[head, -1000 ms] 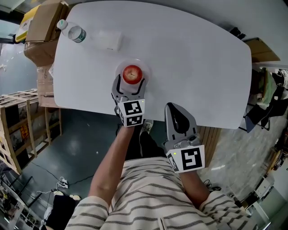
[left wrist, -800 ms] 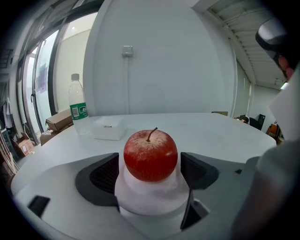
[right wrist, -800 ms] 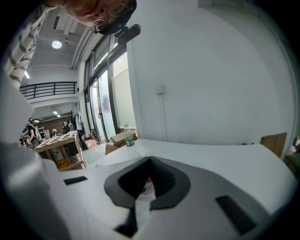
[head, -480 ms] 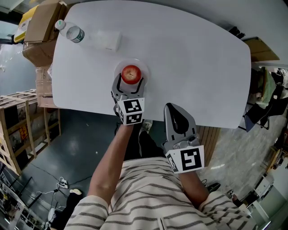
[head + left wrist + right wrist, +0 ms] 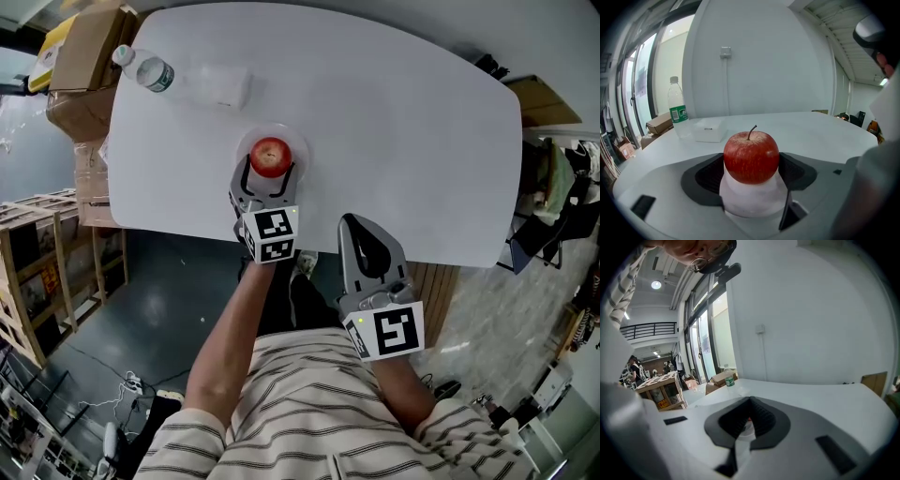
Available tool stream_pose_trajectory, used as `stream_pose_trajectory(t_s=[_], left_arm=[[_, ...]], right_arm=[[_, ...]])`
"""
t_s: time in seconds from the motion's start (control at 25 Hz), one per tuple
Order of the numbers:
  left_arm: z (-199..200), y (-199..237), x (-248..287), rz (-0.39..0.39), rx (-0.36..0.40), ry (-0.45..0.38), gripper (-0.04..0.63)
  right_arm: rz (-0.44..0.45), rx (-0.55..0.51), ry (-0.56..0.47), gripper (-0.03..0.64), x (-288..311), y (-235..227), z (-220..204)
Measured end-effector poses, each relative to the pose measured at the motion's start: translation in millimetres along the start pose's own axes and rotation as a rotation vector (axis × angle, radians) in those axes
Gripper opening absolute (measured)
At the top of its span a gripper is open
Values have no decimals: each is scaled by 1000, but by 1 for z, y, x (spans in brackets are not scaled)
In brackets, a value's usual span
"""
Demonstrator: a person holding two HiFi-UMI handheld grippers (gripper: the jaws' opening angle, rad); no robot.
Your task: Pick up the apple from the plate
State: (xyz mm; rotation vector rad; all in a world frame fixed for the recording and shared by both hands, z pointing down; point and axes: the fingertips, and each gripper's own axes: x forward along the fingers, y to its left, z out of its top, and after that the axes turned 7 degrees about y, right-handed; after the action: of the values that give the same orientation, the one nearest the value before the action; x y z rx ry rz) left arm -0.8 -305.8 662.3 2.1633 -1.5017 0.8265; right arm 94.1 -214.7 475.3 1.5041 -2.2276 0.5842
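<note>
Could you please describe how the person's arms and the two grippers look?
The left hand-held gripper and the right hand-held gripper have pale grey shells and black pads inside. Each carries a white cube with black square markers. The person wears a short-sleeved white shirt with thin dark stripes.

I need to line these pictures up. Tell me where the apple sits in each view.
Head view: apple upper left of centre.
Left gripper view: apple dead centre, between the jaws.
Right gripper view: only a red sliver shows through the jaw gap, low centre.
Shared landmark: the bottle, beyond the apple and to its left in all three.
</note>
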Motion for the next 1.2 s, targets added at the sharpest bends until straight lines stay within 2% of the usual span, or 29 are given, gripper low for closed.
stream_pose_trajectory(t_s=[0.36, 0.56, 0.8, 1.2], left_arm=[[11, 6, -17, 8, -16, -30, 373], [24, 11, -38, 14, -55, -60, 371], [36, 13, -63, 20, -64, -92, 371], [77, 7, -113, -3, -74, -175, 371]], right_arm=[[-4, -8, -14, 11, -9, 3, 5], [10, -4, -25, 11, -14, 9, 10], [10, -17, -50, 11, -24, 15, 18], [24, -50, -112, 11, -46, 23, 48]])
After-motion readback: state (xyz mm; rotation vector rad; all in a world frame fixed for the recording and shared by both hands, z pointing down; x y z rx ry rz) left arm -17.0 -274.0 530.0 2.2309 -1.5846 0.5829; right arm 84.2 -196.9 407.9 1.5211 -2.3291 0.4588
